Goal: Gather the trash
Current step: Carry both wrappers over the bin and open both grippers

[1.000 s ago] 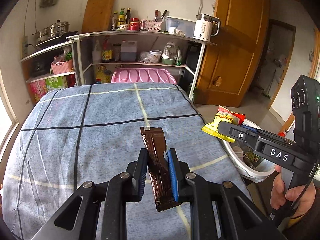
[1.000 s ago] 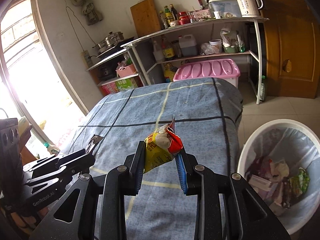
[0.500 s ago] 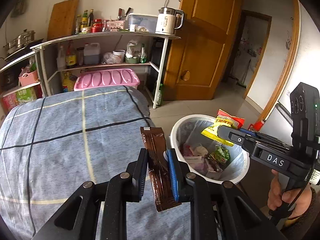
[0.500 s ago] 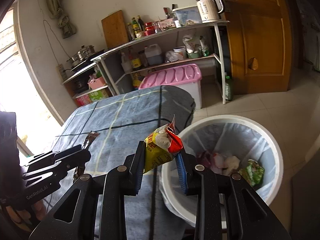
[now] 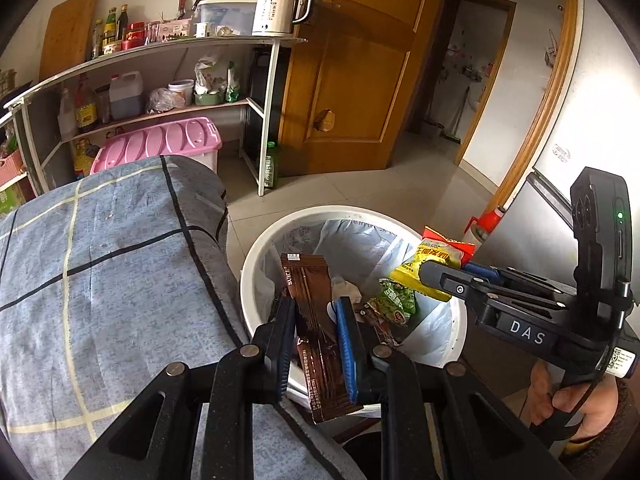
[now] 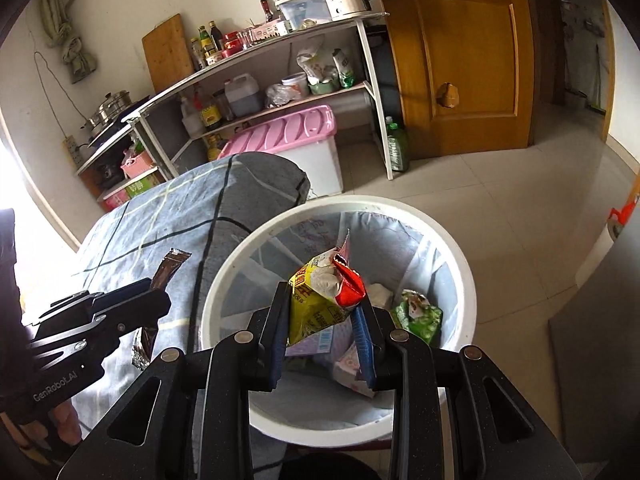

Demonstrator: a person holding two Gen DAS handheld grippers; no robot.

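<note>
My left gripper [image 5: 316, 312] is shut on a long brown wrapper [image 5: 310, 300] and holds it over the near rim of a white trash bin [image 5: 256, 248] with a plastic liner. My right gripper [image 6: 324, 304] is shut on a yellow and red snack bag [image 6: 320, 300] and holds it above the bin's [image 6: 460, 256] opening. The snack bag [image 5: 436, 260] and the right gripper [image 5: 444, 276] also show at the right of the left wrist view. The left gripper [image 6: 156, 296] with the brown wrapper [image 6: 170, 266] shows at the left of the right wrist view. Several wrappers [image 6: 416, 316] lie inside the bin.
A table under a blue checked cloth [image 5: 100, 280] stands left of the bin. Behind it are a pink-lidded storage box [image 5: 160, 146], a metal shelf rack [image 5: 160, 52] with bottles and a kettle [image 5: 280, 8], and a wooden door [image 5: 360, 72]. Tiled floor [image 6: 500, 184] lies beyond the bin.
Both grippers have swung right from over the table to over the bin, each still holding its piece of trash. The bin now fills the middle of both views.
</note>
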